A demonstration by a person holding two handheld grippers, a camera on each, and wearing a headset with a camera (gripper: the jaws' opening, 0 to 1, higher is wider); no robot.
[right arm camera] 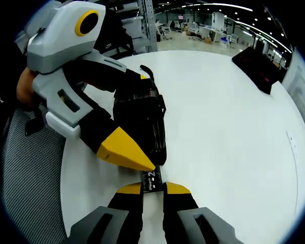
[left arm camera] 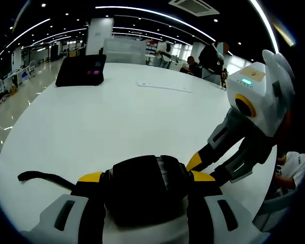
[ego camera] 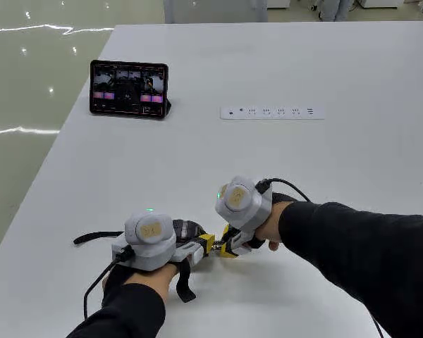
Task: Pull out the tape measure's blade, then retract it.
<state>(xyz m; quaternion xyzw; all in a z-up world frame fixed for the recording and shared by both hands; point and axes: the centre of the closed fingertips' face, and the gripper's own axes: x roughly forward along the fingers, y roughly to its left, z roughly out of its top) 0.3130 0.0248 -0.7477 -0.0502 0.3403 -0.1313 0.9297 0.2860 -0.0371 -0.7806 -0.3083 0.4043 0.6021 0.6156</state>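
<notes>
The black tape measure (left arm camera: 147,188) sits between the yellow-tipped jaws of my left gripper (left arm camera: 147,178), which is shut on its case. In the head view the case (ego camera: 187,231) lies low on the white table, in front of the left gripper (ego camera: 197,243). Its dark blade (right arm camera: 151,180) sticks out a short way. My right gripper (right arm camera: 152,189) is shut on the blade's end, right beside the case (right arm camera: 142,119). In the head view the right gripper (ego camera: 225,248) meets the left one tip to tip. A black wrist strap (ego camera: 95,237) trails left from the case.
A tablet (ego camera: 129,88) stands propped at the back left of the white table (ego camera: 303,162). A white power strip (ego camera: 271,113) lies at the back centre. The table's left edge drops to a shiny floor. People and chairs are far off in the left gripper view.
</notes>
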